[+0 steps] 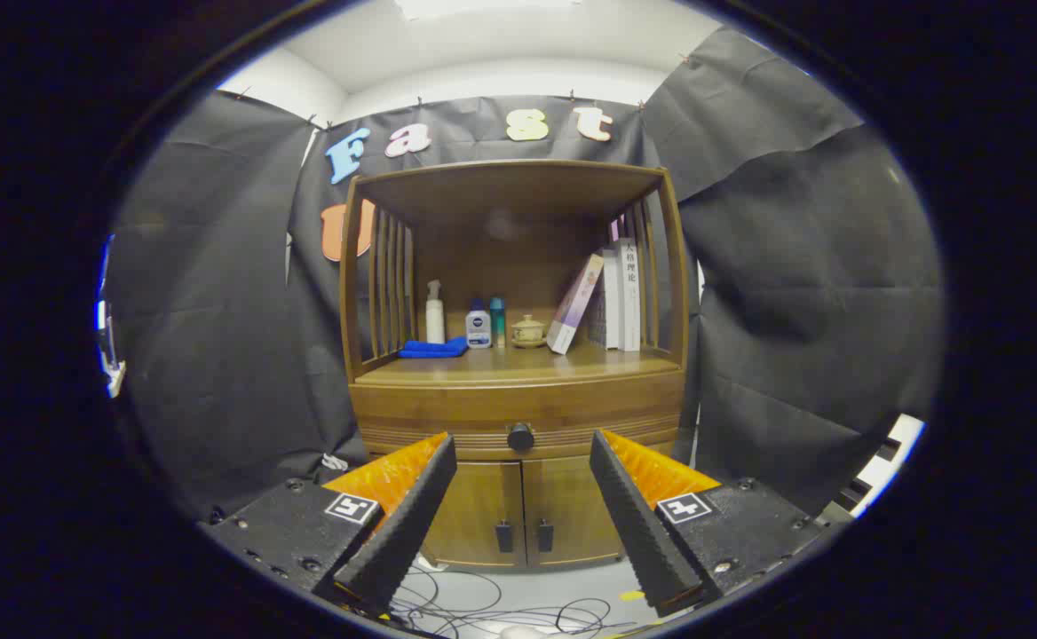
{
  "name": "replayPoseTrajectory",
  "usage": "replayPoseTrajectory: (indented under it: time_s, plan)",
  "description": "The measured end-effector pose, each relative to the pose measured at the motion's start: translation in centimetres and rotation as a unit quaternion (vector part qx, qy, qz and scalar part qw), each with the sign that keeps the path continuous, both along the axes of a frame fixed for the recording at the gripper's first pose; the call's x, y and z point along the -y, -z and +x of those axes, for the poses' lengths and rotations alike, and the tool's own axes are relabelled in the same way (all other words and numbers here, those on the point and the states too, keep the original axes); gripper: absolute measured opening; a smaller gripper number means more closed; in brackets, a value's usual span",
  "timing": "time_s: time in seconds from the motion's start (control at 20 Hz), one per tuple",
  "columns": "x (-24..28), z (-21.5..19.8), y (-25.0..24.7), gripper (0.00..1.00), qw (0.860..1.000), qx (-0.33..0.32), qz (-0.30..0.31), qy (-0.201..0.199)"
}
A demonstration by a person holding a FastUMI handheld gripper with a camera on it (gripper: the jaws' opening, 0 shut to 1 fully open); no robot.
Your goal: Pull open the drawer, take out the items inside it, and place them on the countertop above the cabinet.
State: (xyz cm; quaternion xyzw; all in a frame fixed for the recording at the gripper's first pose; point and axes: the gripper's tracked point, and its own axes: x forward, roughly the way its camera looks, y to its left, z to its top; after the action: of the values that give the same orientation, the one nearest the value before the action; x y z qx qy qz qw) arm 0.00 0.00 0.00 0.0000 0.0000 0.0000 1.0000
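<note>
A brown wooden cabinet [518, 390] stands ahead against the booth wall. Its drawer [447, 415] is shut, with a round dark knob [520, 436] in the middle of its front. The countertop [518, 364] lies just above the drawer. My gripper [523, 448] is open and holds nothing. The knob shows in the gap between the fingertips, some way beyond them. What lies inside the drawer is hidden.
On the countertop stand a folded blue cloth [432, 349], a white pump bottle [434, 312], a small white bottle [478, 325], a teal bottle [497, 319], a lidded cup [528, 331] and leaning books [612, 297]. Two lower doors [518, 510] are shut. Cables [501, 603] lie on the floor.
</note>
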Motion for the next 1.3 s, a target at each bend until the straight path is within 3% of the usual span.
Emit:
replayPoseTrajectory:
  time_s: [1.0,1.3]
  plan:
    - [-0.2,-0.4,-0.6,0.99,1.0,0.012,0.002,-0.008]
    - [-0.1,3.0,-1.5,0.99,1.0,0.02,-0.005,-0.016]
